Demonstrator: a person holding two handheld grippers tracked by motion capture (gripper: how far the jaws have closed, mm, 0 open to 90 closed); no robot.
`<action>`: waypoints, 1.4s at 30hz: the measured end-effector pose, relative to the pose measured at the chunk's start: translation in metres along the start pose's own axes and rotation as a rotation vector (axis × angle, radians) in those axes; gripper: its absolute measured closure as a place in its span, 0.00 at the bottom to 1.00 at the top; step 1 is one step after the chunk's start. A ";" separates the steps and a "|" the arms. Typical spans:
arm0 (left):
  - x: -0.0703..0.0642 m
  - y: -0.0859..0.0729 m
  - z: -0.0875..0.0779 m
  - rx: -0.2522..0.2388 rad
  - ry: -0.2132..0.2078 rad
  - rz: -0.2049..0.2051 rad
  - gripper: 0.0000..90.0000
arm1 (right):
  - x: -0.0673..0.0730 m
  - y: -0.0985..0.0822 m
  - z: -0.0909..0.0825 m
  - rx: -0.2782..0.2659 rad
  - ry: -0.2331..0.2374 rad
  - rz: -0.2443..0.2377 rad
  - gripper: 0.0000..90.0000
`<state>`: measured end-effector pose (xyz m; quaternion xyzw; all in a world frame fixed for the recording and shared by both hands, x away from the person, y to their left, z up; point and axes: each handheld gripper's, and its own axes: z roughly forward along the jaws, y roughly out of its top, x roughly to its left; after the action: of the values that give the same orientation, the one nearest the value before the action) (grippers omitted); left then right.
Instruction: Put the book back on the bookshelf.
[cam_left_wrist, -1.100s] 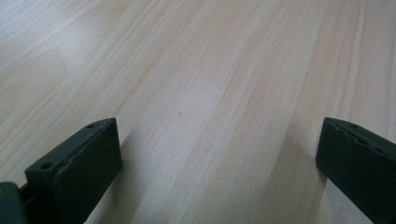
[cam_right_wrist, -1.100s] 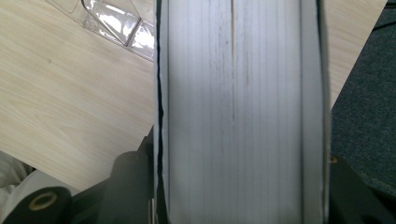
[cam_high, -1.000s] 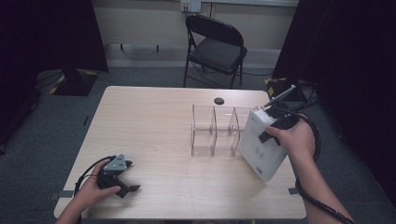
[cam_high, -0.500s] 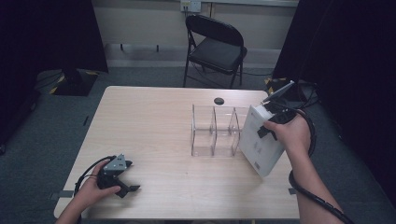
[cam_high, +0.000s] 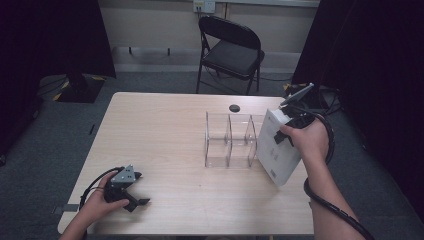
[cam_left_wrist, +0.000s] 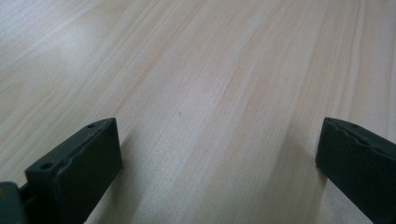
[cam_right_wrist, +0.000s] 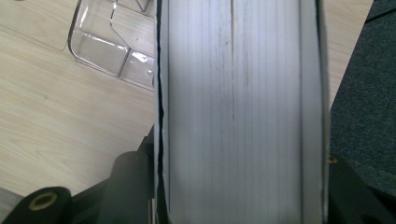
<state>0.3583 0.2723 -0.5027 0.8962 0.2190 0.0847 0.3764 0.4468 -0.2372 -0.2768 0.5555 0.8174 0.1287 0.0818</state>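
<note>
Showing dark, unreadable print: white book (cam_high: 278, 147).

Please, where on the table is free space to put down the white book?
The wide bare wood left of the clear divider rack, reaching toward the left gripper, is free; so is the front strip below the rack. It is crowded at the right edge, where the right gripper holds the white book beside the rack.

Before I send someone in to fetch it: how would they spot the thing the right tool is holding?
Start at the pale wooden table and go to its right edge, beside the clear divided organizer. There the right tool grips a thick white book, tilted, its lower corner at the tabletop. It is the one opaque white block; the organizer beside it is see-through.
</note>
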 end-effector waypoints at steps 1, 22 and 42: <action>0.000 0.000 0.000 0.000 0.001 0.000 0.00 | 0.000 0.000 0.000 -0.002 0.000 0.003 0.58; 0.000 0.000 0.000 0.000 0.001 0.000 0.00 | -0.001 0.014 0.010 -0.016 -0.007 0.038 0.58; 0.000 0.000 0.000 0.000 0.001 0.000 0.00 | -0.002 0.030 0.011 -0.035 -0.023 0.089 0.58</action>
<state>0.3583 0.2723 -0.5027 0.8963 0.2191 0.0852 0.3760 0.4769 -0.2275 -0.2782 0.5913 0.7885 0.1399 0.0950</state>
